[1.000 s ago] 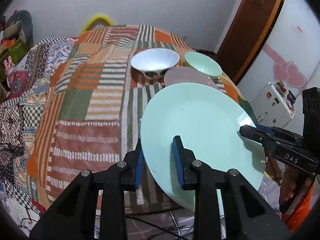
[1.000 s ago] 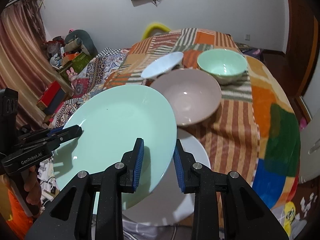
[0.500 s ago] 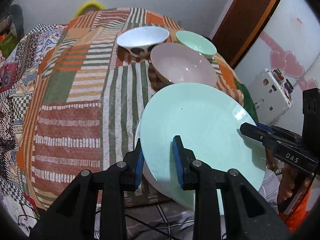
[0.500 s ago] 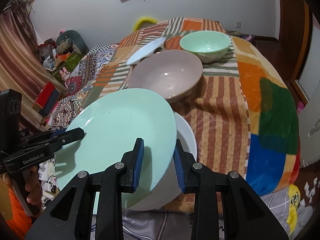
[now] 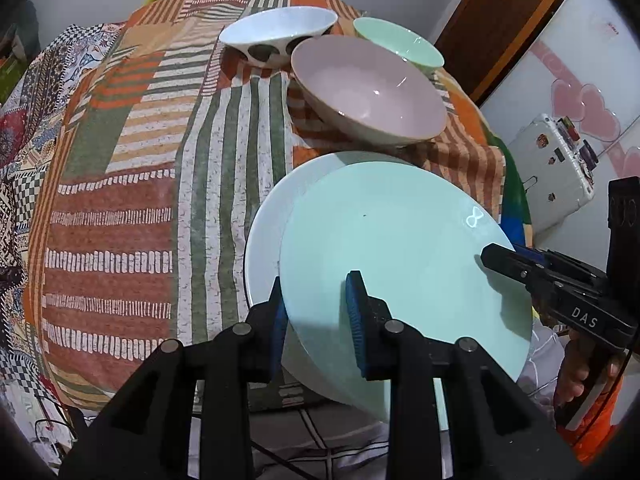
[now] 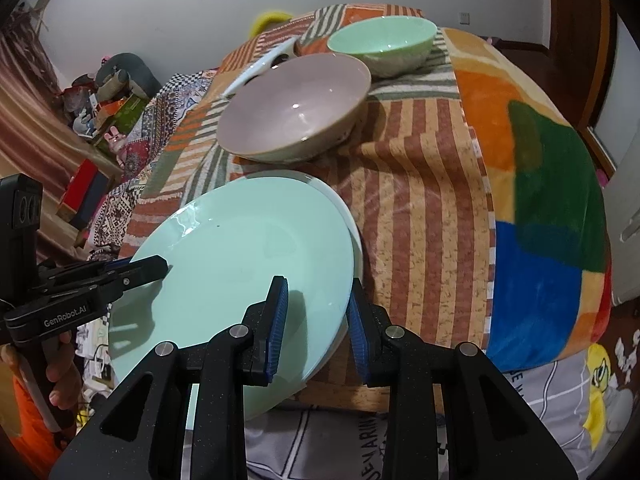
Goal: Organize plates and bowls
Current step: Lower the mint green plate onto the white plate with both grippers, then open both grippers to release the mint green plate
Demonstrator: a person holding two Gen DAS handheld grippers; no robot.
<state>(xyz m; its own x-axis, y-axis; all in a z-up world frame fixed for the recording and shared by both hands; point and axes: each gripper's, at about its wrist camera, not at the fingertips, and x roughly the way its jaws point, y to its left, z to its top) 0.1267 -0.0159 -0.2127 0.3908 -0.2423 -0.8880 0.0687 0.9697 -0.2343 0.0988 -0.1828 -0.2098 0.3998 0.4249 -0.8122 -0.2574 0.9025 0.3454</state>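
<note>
Mint-green glazed plate point(image 5: 400, 256), seen from the left wrist: the left hand-held gripper point(image 5: 318, 312) pinches the near-left rim, one blue pad above and one below. The right hand-held gripper point(image 5: 516, 264) clamps the opposite rim. The plate hangs tilted over a white plate point(image 5: 268, 232) lying at the worktop's near edge on a striped cloth point(image 5: 132, 200). Behind stand a pink-grey bowl point(image 5: 372, 92), a white spotted bowl point(image 5: 276, 36) and a green bowl point(image 5: 396, 40).

Right wrist view: the right hand-held gripper point(image 6: 316, 316) grips the green plate point(image 6: 240, 264) at its right rim; the left hand-held gripper point(image 6: 140, 272) bites the far-left rim. Only a sliver of the white plate point(image 6: 354, 224) shows.

Risks, as judged: smooth glaze held by narrow rim pinches may slip. Unequal release would drop one edge and chip either plate. Both plates overhang the worktop edge, so an off-centre landing could tip the stack off.
</note>
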